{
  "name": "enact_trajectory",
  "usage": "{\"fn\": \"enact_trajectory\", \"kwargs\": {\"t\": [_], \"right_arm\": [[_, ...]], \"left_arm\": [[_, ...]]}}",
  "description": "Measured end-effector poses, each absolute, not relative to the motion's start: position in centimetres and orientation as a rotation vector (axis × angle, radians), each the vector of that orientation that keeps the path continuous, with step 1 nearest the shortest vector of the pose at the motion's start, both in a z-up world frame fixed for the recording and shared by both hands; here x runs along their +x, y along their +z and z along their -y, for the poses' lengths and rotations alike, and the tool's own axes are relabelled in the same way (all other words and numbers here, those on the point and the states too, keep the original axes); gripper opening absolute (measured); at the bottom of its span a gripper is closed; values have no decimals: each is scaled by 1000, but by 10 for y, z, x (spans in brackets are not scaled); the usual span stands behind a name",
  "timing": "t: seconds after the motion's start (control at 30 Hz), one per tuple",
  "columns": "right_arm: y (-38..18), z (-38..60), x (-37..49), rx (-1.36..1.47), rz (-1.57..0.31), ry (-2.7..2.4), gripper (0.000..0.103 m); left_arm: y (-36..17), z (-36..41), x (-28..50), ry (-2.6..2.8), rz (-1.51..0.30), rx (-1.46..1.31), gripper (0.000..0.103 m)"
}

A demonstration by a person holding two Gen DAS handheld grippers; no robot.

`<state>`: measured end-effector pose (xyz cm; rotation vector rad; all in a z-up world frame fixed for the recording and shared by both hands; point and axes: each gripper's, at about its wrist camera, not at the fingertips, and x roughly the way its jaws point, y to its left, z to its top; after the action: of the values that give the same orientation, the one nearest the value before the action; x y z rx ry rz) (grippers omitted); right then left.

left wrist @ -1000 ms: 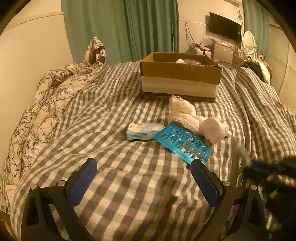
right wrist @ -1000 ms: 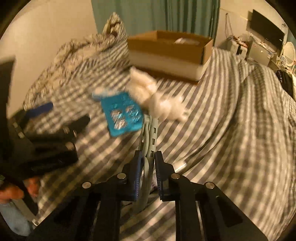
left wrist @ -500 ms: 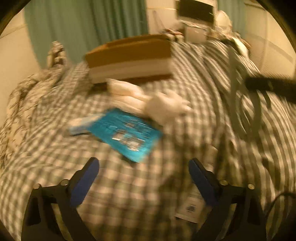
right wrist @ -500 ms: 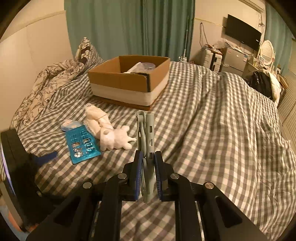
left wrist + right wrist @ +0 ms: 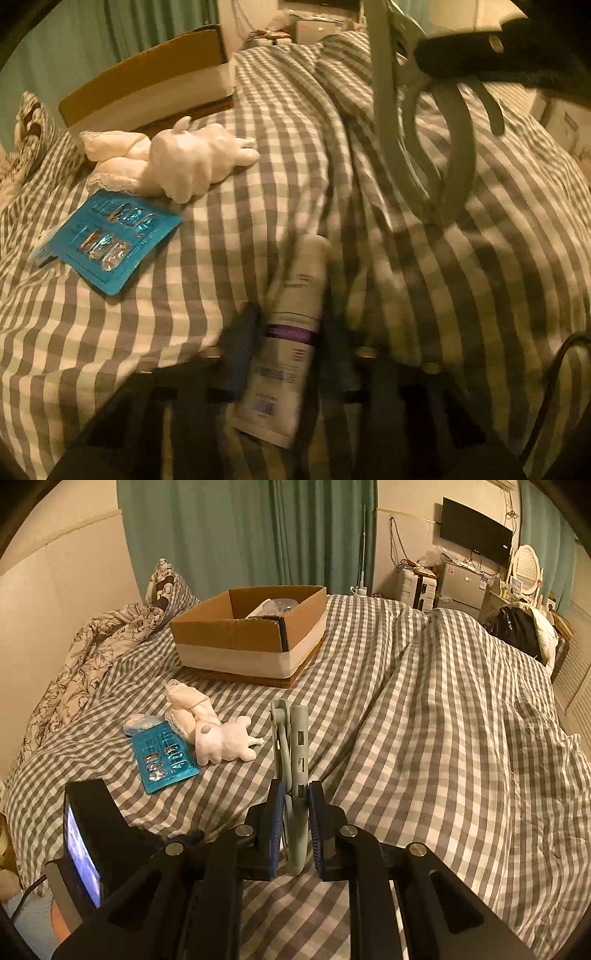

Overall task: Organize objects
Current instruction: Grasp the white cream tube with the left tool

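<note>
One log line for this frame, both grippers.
left gripper: closing around tube | right gripper: shut on hanger | box: open

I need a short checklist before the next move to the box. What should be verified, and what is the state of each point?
1. Right gripper shut on the grey hanger: ok.
2. Left gripper around the white tube: ok, but firmness of grip: cannot tell, blurred.
3. Cardboard box open on top: ok.
4. Free room inside the box: cannot tell.
5. Blue blister pack and white plush toy left on the bed: not ok.
</note>
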<state>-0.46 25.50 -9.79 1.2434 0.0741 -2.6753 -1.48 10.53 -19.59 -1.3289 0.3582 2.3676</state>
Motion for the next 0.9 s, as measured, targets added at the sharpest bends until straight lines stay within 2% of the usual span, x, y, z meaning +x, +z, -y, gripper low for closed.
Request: {"fn": "enact_trajectory", "kwargs": {"t": [0.1,0.27,0.67,0.9], "right_arm": [[-91,-254,3,1223,-82,-2686,13],[-78,-249,17,1187,-103,-2705,13],[-53,-242,40,1097,-107,-2722,13],[-44,-230,38,1062,-136,-2712,13]], "left_arm": [[-190,-104,-8,2387,-365,-1300,23],[-167,-92,-1,2443,-335,-1241,18],[-101,-54,23,2557,-178,-1106,14],[-69,-21,11,2651,-113,-1051,14]]}}
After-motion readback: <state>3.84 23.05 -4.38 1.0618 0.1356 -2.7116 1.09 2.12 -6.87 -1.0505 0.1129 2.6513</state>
